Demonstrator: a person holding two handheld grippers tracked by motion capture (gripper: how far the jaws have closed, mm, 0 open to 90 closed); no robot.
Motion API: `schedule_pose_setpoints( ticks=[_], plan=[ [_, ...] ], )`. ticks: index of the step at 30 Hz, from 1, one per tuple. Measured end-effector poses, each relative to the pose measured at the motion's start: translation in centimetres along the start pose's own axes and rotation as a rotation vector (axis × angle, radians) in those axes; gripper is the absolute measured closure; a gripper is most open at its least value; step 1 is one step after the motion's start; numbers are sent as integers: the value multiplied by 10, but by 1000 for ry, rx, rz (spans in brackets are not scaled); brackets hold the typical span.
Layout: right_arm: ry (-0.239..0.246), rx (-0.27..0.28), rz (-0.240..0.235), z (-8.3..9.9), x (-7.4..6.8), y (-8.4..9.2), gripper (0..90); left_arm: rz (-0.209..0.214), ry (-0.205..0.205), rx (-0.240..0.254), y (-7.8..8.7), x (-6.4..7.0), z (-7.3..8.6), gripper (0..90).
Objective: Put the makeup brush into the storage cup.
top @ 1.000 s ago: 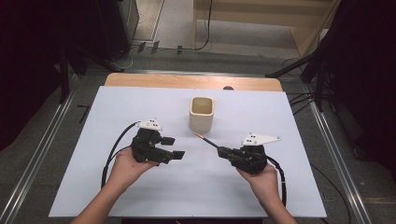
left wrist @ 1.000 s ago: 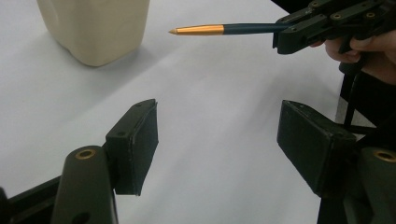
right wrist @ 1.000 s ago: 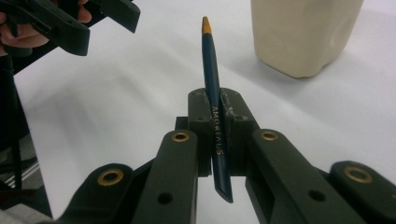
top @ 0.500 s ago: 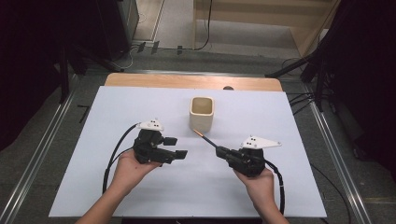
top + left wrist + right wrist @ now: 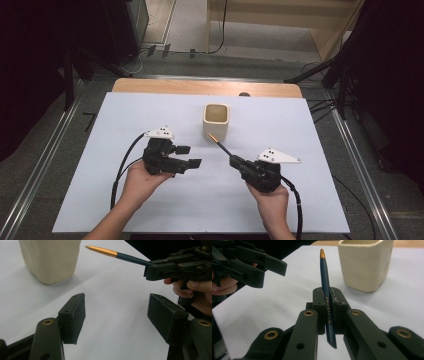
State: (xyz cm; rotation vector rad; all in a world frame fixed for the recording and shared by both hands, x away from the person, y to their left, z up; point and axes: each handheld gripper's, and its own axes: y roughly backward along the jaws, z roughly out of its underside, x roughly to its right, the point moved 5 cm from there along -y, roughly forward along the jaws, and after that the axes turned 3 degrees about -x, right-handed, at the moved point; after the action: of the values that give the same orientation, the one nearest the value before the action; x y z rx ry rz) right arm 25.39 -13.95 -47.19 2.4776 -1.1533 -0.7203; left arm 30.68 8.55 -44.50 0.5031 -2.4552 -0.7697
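Just beside the cream cup point(image 5: 216, 121), our right hand-held gripper point(image 5: 239, 164) clamps a pen point(image 5: 220, 143); the left hand-held gripper point(image 5: 189, 156) gapes empty. We judge the pen's tip could strike the cup's rim and tip it.

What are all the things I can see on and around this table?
Cream square ceramic cup: one, cream, upright at the table's middle, far side.
Dark blue pen with gold tip: one, clamped in the right hand-held gripper, tip towards the cup.
White table top: one, white, wooden edge at the back.
Left hand-held gripper: one, black, jaws open, nothing between them.
Right hand-held gripper: one, black, shut on the pen.
Hands: two, one per gripper.
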Motion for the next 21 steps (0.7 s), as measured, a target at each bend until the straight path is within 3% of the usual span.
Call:
schedule_pose_setpoints(
  ticks=[8,15,21],
  plan=[
    [26,33,54,3,-9,-2,848,2,2,2,-1,0,0,314],
    [17,78,76,15,-15,-5,847,1,1,2,-4,1,-1,315],
    [-23,111,69,19,-17,-7,847,4,7,3,-5,2,-1,315]
  ],
)
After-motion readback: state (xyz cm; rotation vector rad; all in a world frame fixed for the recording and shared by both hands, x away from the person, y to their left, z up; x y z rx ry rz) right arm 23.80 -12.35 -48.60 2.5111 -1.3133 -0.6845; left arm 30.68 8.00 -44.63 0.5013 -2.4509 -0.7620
